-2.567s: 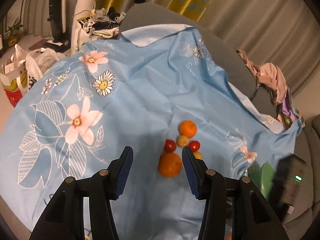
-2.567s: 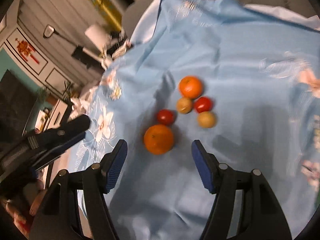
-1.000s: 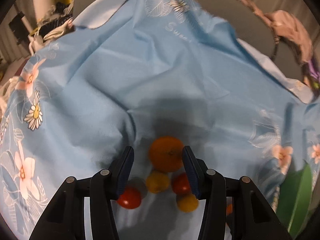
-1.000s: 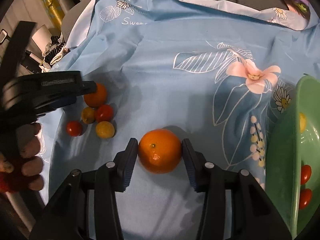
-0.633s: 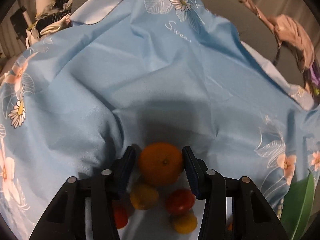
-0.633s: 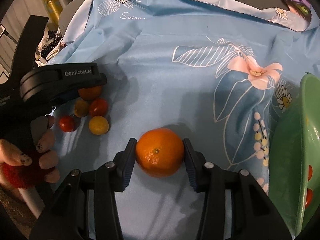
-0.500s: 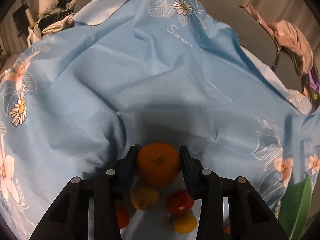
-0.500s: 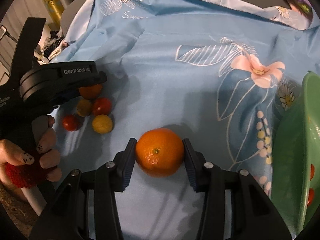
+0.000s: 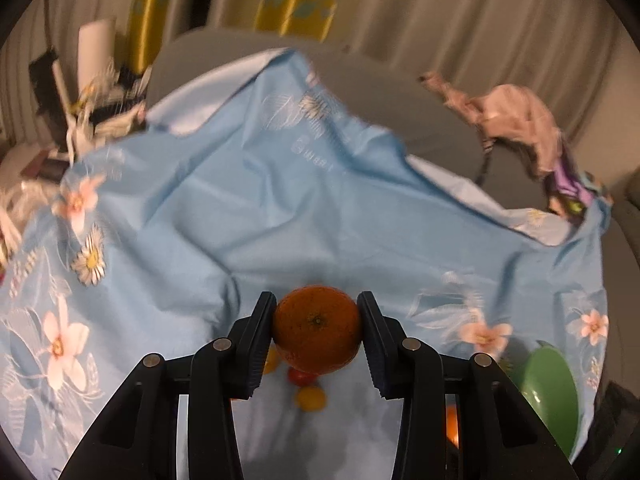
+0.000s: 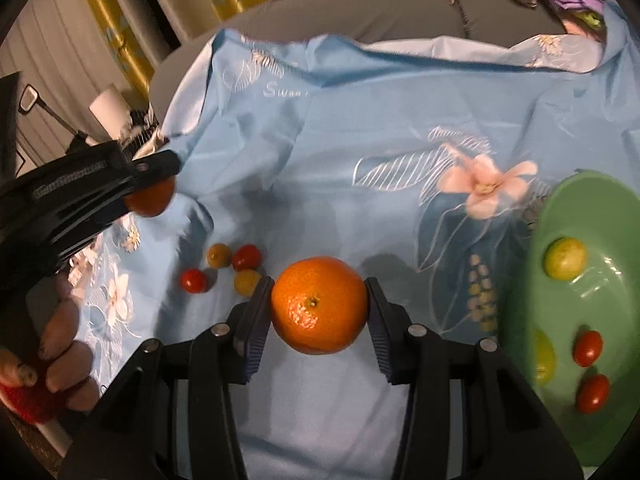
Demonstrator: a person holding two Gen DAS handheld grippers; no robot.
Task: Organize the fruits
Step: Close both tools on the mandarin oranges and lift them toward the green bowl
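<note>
Right wrist view: both grippers' fingers point(image 10: 256, 320) clamp oranges point(image 10: 319, 305), green bowl point(image 10: 520, 320) holds five small fruits, four tomatoes point(image 10: 193, 280) left.

The blue floral cloth point(image 10: 360, 152) bears the partly readable white script "Swee".

Dim, warm indoor light. Both views fisheye: black vignette at corners, curtains point(image 9: 440, 8) bowed. Left wrist view motion-blurred, worst along far edge of blue cloth point(image 9: 280, 200). Right wrist view sharper; glare inside green bowl point(image 10: 600, 292); soft shadows beside fruit.
</note>
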